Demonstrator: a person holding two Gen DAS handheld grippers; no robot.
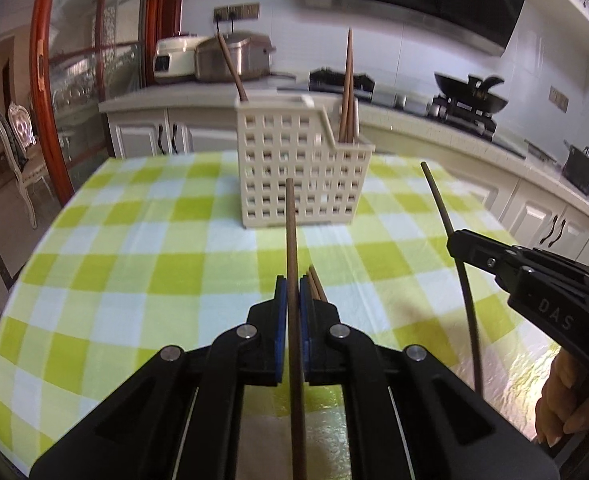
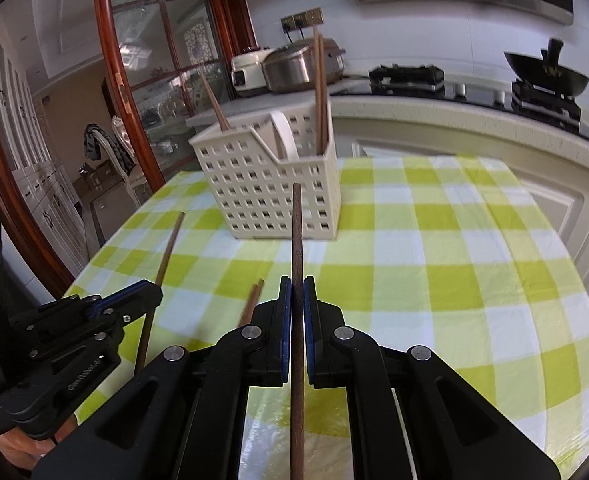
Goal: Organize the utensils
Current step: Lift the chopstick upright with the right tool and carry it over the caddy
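The fingers (image 1: 281, 312) of the left gripper (image 1: 293, 300) are clamped together on a brown chopstick (image 1: 290, 232), blue pads pressing it from both sides. The stick runs straight up the middle of the left wrist view, its tip in front of the cream basket (image 1: 294, 168). Just right of the pads, the tips of two more chopsticks (image 1: 317, 282) lie on the bench (image 1: 134, 248), which wears a green-and-white checked cloth, nearer than the basket. The basket stands upright at the far side of the bench; one chopstick leans out of its taller left compartment and several stand in the lower right one. To the right of the basket, the right gripper (image 1: 454, 246) is closed on a darker chopstick (image 1: 438, 196); white letters "DAS" are readable on its black body, and a hand (image 1: 562, 404) holds it below.

In the right wrist view, the fingers (image 2: 286, 312) of the right gripper (image 2: 297, 300) are pressed shut on the dark chopstick (image 2: 297, 232), whose tip overlaps the front of the basket (image 2: 262, 184). A white handle sits inside the basket. Left of the basket and nearer, the left gripper (image 2: 156, 290) grips its chopstick (image 2: 170, 244); pale lettering on its body is too blurred to read. The loose chopsticks (image 2: 254, 298) lie between the two grippers.
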